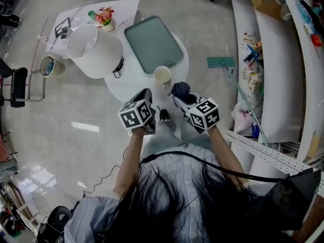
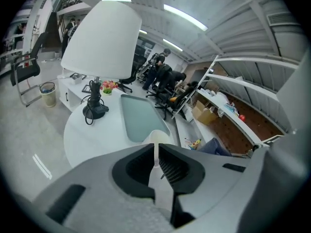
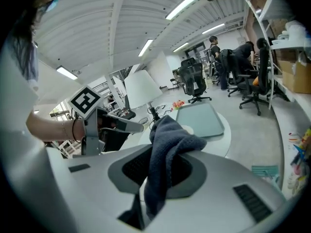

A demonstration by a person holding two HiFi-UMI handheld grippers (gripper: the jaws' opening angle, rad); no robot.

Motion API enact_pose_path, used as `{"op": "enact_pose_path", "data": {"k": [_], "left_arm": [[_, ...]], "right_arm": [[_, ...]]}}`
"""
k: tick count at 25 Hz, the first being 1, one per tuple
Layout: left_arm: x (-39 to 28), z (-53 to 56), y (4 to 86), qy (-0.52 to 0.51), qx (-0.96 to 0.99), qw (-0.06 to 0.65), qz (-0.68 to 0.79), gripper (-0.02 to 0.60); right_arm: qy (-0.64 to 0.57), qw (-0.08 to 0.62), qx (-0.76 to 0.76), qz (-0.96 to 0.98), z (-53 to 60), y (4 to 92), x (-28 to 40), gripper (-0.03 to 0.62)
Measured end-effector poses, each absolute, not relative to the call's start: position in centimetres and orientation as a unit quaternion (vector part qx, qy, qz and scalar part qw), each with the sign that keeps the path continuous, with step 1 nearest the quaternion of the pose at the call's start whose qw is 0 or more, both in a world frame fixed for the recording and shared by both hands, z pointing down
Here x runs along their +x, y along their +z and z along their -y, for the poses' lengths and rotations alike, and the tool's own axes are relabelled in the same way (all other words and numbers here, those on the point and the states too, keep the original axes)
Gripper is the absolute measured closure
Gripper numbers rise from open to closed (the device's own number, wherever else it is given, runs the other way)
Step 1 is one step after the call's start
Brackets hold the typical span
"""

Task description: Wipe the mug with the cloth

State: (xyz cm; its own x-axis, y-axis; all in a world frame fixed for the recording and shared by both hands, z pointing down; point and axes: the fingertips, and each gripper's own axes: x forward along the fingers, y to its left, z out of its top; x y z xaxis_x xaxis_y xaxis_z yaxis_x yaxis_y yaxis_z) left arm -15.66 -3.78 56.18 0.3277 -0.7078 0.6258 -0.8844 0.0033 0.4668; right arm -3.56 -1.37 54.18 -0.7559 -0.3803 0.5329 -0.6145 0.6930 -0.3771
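A cream mug (image 1: 162, 75) stands upright on the round white table (image 1: 129, 83), close to its near edge and just in front of the green tray (image 1: 153, 43). My right gripper (image 1: 182, 97) is shut on a dark blue cloth (image 1: 180, 89), which bunches out of the jaws a little right of the mug. In the right gripper view the cloth (image 3: 170, 141) hangs between the jaws of the right gripper (image 3: 164, 153). My left gripper (image 1: 146, 93) hovers short of the mug, on its near left. Its jaws are shut with nothing in them, and the mug (image 2: 158, 137) shows just beyond the left gripper (image 2: 156, 148).
A big white lamp (image 1: 94, 49) with a black base stands at the table's left. Further back is a low white table with a flower pot (image 1: 104, 17). A bin (image 1: 50, 66) sits on the floor at left. White shelving (image 1: 283, 59) runs along the right.
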Motion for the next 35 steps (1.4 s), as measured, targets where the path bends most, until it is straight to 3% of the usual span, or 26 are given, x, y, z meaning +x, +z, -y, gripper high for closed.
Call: {"op": "enact_pose_path", "data": {"k": [35], "left_arm": [[-5.8,-15.7,50.5,0.017,0.645,0.372,0.667,0.540]], "right_arm": [[0.237,0.203,0.124,0.942,-14.9,52.1,4.5,0.513]]}}
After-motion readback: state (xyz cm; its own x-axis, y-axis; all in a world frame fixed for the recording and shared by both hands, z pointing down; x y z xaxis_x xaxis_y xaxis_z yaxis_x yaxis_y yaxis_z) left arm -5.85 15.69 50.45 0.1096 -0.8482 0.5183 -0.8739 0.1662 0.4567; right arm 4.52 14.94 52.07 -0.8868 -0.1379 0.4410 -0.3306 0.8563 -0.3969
